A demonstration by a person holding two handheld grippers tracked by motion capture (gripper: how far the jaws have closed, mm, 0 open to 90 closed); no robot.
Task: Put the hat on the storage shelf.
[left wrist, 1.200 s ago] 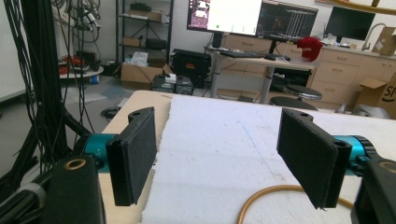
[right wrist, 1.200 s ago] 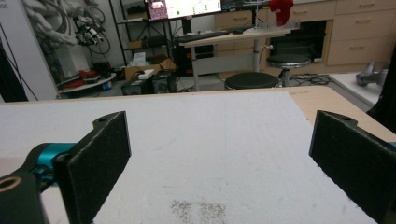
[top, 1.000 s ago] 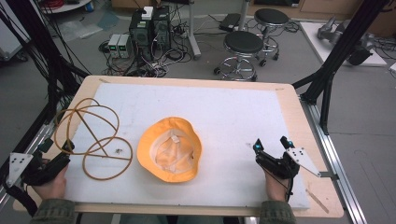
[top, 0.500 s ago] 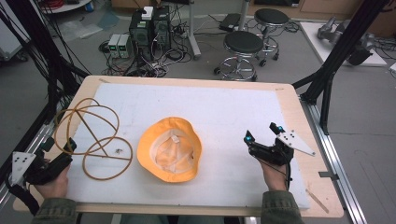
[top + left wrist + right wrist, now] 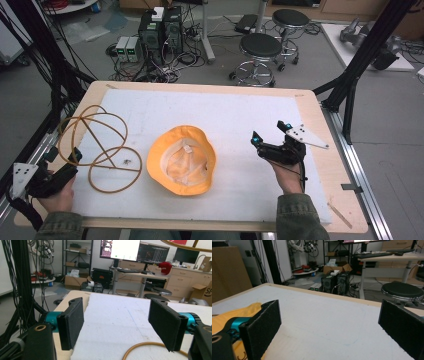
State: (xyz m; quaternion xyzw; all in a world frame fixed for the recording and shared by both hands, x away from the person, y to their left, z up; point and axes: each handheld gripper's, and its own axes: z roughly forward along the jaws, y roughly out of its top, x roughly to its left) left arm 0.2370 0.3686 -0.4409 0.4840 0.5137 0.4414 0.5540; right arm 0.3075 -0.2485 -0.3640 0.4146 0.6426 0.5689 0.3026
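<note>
yellow bucket hat [image 5: 181, 160] is lying crown-down mid-table | right gripper [image 5: 270, 137] is hovering just beside its right brim, jaws wide, empty, pointing left | left gripper [image 5: 64, 156] is sitting well apart at the coiled tubing [image 5: 97, 145], jaws wide | right hand is nearer

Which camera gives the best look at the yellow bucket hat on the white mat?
The high view: the whole yellow bucket hat lies brim up. The right gripper view catches its edge behind the near jaw. The left gripper view faces away.
</note>
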